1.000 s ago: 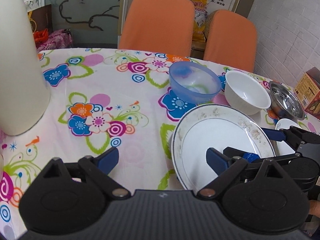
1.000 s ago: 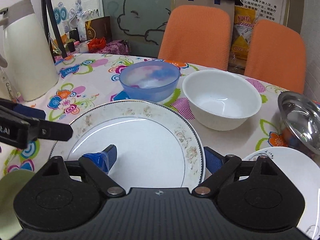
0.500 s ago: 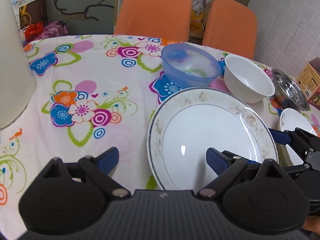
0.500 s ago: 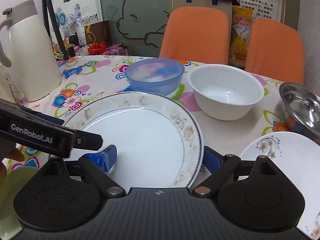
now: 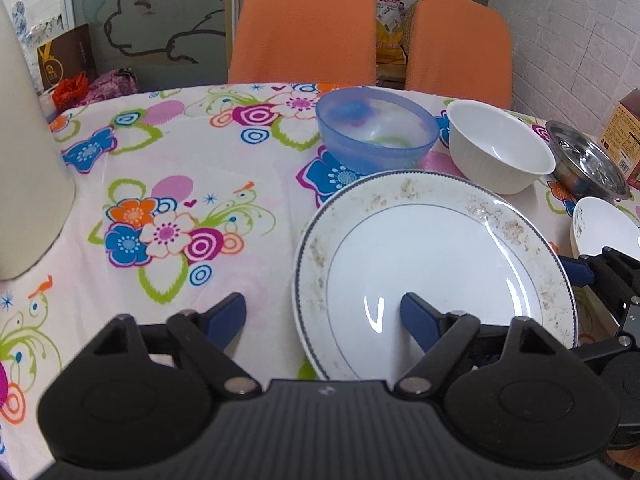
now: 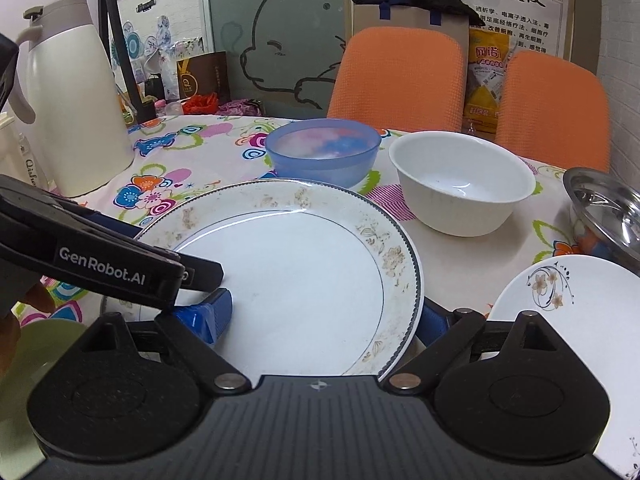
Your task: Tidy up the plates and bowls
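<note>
A large white plate (image 5: pixel 432 248) with a worn floral rim sits in front of both grippers. My left gripper (image 5: pixel 322 316) is open and straddles the plate's left rim, its right finger over the plate's well. My right gripper (image 6: pixel 322 316) is open too: its left finger rests on the plate (image 6: pixel 304 272) and its right finger sits just outside and below the right rim. Behind the plate stand a blue bowl (image 6: pixel 324 152), a white bowl (image 6: pixel 464 188) and a steel bowl (image 6: pixel 608 208). A small flowered plate (image 6: pixel 568 320) lies to the right.
A white thermos jug (image 6: pixel 68 100) stands at the table's left. A pale green dish (image 6: pixel 36 352) shows at the lower left, partly hidden. Two orange chairs (image 5: pixel 304 32) stand behind the table, and a carton (image 5: pixel 624 136) sits at the far right. Flowered cloth (image 5: pixel 168 232) lies bare left of the plate.
My left gripper has come in from the left, so its right finger now reaches over the plate. In the right wrist view its body now covers the plate's left edge. The right gripper barely moved.
</note>
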A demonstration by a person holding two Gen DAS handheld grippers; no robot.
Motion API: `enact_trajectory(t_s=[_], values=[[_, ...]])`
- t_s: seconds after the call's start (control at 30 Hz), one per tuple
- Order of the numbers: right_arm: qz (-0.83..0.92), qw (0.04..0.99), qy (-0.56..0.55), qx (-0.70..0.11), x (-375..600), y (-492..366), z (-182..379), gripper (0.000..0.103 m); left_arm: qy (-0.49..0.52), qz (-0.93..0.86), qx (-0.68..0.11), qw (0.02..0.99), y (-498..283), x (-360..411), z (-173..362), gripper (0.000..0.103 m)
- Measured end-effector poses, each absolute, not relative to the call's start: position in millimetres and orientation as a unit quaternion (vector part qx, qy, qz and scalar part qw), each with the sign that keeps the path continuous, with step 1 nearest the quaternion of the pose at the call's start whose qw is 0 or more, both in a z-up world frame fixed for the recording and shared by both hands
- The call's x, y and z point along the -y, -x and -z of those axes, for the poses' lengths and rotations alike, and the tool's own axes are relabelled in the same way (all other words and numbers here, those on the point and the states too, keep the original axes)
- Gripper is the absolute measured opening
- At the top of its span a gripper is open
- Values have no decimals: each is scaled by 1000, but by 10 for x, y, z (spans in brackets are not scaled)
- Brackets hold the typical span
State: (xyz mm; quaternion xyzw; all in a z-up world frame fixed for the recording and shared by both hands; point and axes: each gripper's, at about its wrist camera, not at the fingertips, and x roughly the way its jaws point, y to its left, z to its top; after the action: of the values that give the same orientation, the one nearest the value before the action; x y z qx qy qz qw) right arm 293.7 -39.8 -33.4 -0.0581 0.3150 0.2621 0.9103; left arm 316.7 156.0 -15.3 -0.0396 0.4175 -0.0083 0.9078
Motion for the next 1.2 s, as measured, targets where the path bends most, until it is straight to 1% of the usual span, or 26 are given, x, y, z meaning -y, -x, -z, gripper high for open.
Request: enact_trajectory(t_s=[0.03,0.07,0.17,0.23,0.5,0.67,0.97,1.2], values=[[-265,910,57,-313,405,-2927,336,79,45,11,-413,910,-3149,-1553,135,52],[-269,910,56,-312,409,-2919,338,77,51,4,-411,910,-3138,-1535,117,48],[-265,910,49,-316,415,-2925,318,75,56,-19,-413,909,-3154,-1481,102,44],[-264,909,20,-323,452,-2948,263,75,66,-25,-426,902,-3180,-1481,51,37],[-260,927,15,-272,437,-2727,-208,75,71,-17,-387,919,-3022,-1522,-454,36],[-278,925,12,-259,423,-2353,-321,75,56,-19,-370,927,-2550,-1552,-623,36],[-298,909,-24,-289,356,-1573,-90,76,63,-37,-397,915,-1604,-1644,-352,36],[-282,911,-12,-301,284,-1359,100,76,75,-35,-404,911,-1322,-1662,-84,36]])
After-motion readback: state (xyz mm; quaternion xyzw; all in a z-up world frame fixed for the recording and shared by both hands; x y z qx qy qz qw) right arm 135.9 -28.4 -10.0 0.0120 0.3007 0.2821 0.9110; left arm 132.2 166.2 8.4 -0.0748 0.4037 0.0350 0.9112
